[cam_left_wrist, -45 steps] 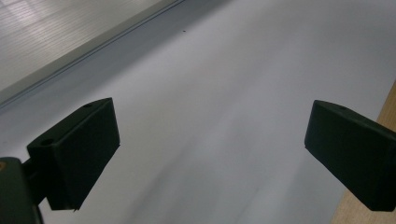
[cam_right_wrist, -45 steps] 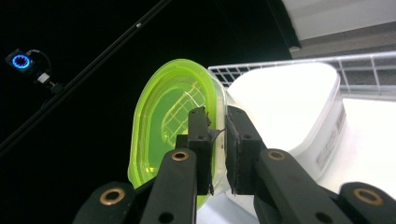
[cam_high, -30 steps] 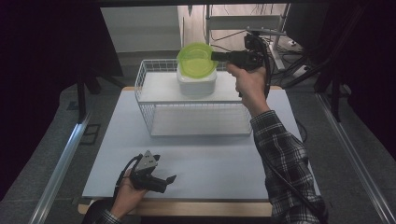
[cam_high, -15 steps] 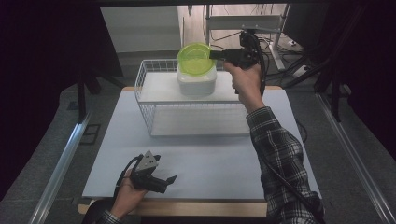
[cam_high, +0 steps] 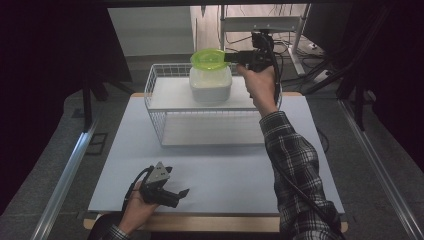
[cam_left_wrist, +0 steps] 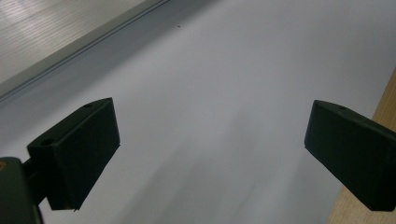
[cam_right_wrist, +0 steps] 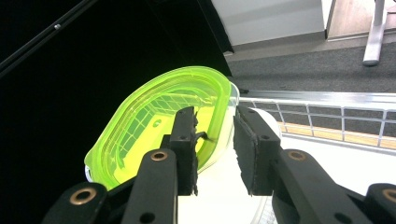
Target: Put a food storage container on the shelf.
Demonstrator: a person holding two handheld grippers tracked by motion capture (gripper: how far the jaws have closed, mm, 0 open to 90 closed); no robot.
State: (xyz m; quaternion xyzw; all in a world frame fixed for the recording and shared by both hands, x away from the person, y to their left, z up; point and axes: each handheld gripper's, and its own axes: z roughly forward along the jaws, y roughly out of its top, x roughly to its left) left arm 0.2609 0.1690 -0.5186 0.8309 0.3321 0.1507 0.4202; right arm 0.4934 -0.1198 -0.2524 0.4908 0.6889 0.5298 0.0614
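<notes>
A bright green lid (cam_high: 209,58) lies on top of a white container (cam_high: 210,86) that stands in a white wire basket (cam_high: 165,125) at the back of the table. My right gripper (cam_high: 227,57) reaches in from the right at lid height. In the right gripper view the lid (cam_right_wrist: 154,126) has its rim between the jaws of the right gripper (cam_right_wrist: 215,116); they have just been opening and no longer pinch it. My left gripper (cam_high: 180,194) rests in a hand near the table's front edge, its jaws (cam_left_wrist: 210,135) wide apart with only white table between them.
The white table top (cam_high: 240,170) stretches between the basket and the front wooden edge (cam_high: 215,222). A metal stand (cam_high: 260,22) and cables crowd the floor behind the basket. Dark curtains hang at the left and right.
The green lid faced the camera more steeply a second ago and now lies flatter on the container. The right hand has shifted slightly back. The left hand has stayed still.
</notes>
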